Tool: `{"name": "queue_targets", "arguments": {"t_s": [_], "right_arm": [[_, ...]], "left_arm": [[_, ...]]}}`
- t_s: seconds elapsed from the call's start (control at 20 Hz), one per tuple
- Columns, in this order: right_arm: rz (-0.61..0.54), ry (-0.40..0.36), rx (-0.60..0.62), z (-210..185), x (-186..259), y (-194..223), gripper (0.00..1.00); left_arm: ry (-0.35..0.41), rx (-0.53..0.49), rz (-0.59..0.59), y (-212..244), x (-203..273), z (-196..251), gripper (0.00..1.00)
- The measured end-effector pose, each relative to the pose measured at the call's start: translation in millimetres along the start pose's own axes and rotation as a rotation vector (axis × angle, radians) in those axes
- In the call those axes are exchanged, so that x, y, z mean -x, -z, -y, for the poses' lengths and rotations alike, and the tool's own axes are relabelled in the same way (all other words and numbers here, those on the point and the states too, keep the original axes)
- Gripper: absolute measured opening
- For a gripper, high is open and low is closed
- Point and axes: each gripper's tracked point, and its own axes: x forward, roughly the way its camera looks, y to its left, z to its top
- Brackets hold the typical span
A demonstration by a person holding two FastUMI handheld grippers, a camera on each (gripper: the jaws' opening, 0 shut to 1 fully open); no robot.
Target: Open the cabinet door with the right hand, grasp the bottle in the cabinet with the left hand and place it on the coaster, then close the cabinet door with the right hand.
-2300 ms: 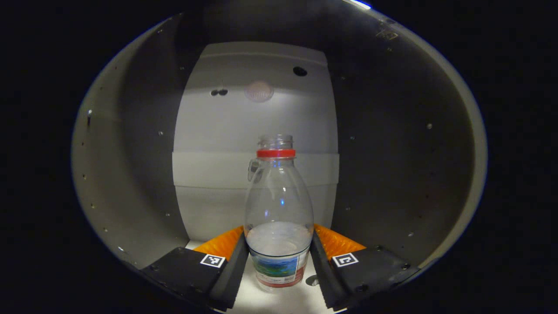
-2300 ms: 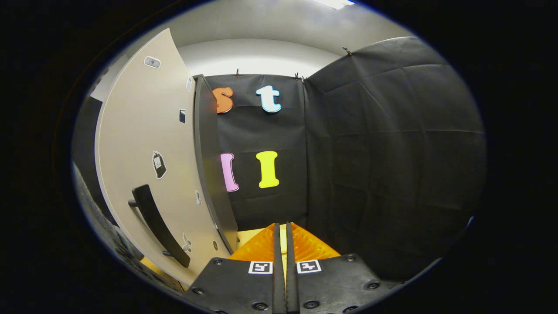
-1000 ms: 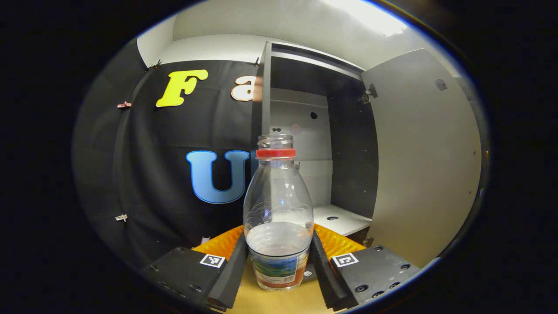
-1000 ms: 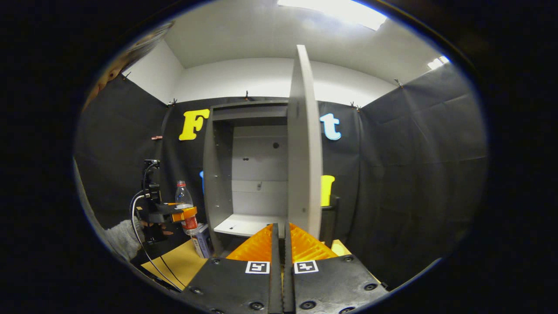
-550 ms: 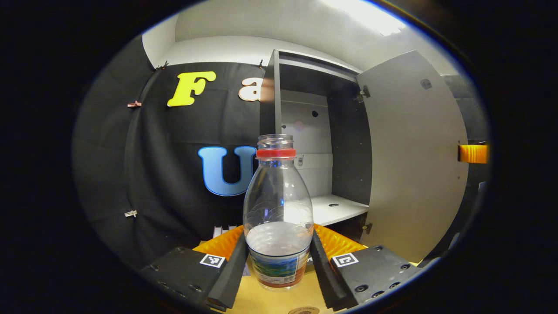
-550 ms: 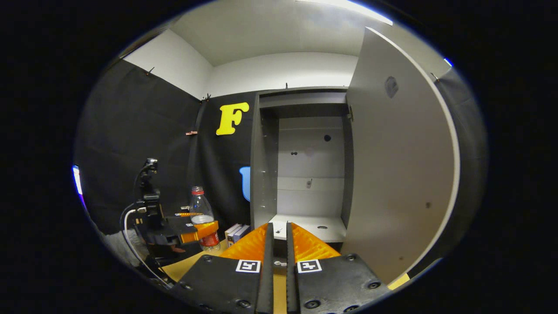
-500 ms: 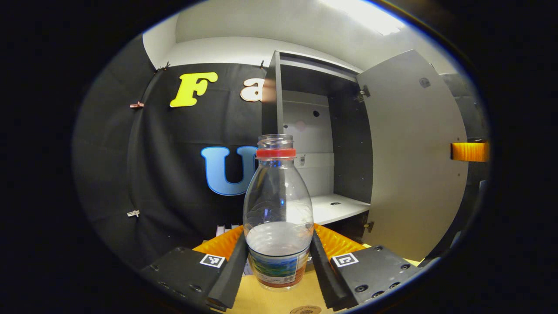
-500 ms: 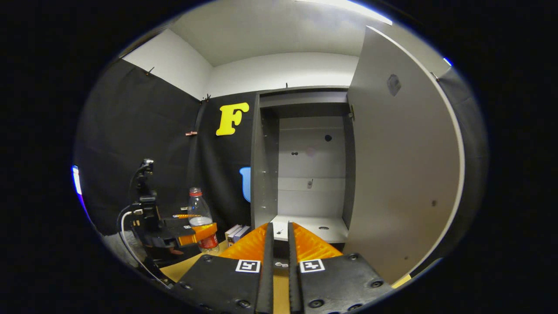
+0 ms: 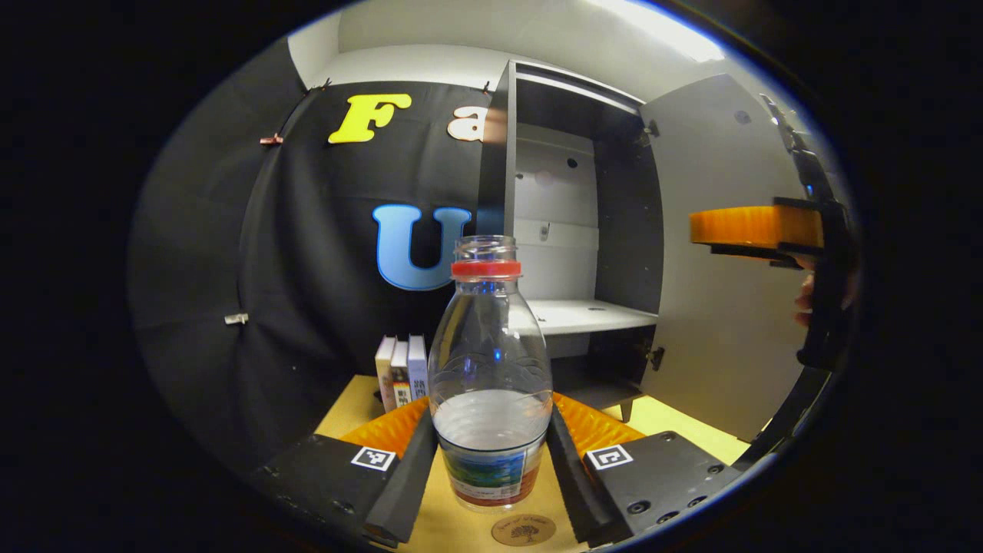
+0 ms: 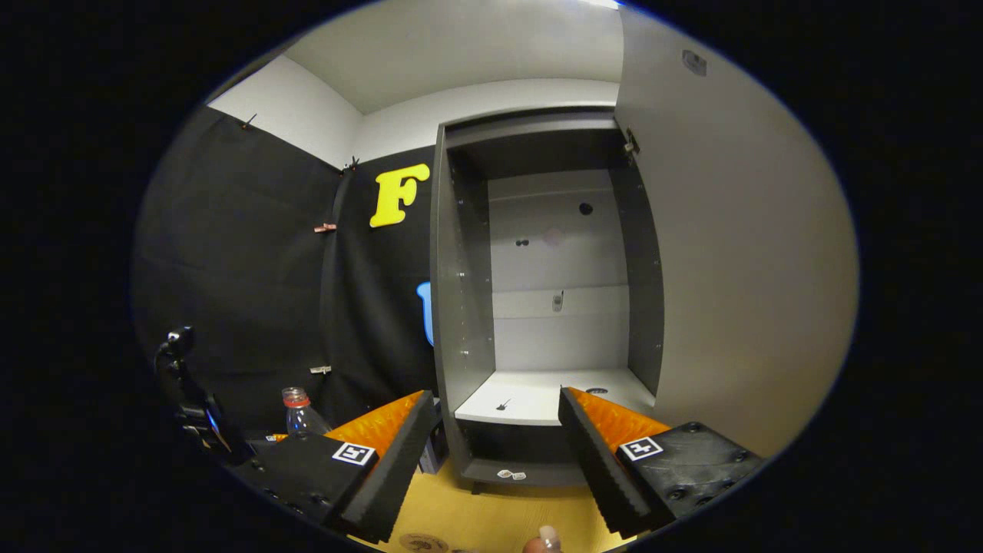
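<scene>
Item: clear plastic bottle with red neck ring and printed label (image 9: 490,369), part full of clear liquid. Lower centre of the left gripper view, upright, clamped at the label band between both pads of the left gripper (image 9: 491,461).

Item: small round brown coaster (image 9: 523,530). Bottom edge of the left gripper view, lying on the yellow wooden surface (image 9: 668,418) just below the bottle's base. Whether the base touches anything cannot be told.

Item: tall grey cabinet (image 10: 537,269). Centre of the right gripper view, white shelf bare; pale cabinet door (image 10: 737,253) swung wide at the right of the frame.

Item: right gripper (image 10: 491,453). Fingers spread wide, holding nothing, facing the cabinet opening; seen also at the right edge of the left gripper view.

Item: row of small books (image 9: 399,369). Left of the bottle, standing against the black cloth.

Change noted: two seconds back the bottle stood inside the cabinet; it is now out and low over the surface, with the coaster come into sight beneath. The right gripper, pressed closed half a second ago, has parted its fingers.

Judgement: placing nearly done; lowering and release remain, then door closing.
</scene>
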Motion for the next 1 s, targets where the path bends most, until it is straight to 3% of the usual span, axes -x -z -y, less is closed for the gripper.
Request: {"name": "queue_targets", "arguments": {"t_s": [0.2,0.55,1.0], "right_arm": [[0.036,-0.033,-0.028,6.4,-21.9,46.5,0.99],[-0.07,-0.008,-0.138,29.7,-28.4,126.7,0.98],[-0.16,-0.036,-0.102,28.2,-23.5,155.9,0.98]], "left_arm": [[0.009,0.004,-0.012,68.1,-9.8,13.9,0.75],[0.039,-0.016,-0.044,158.9,-16.9,40.3,0.76],[0.039,-0.042,-0.068,194.2,-18.2,45.3,0.77]]}}
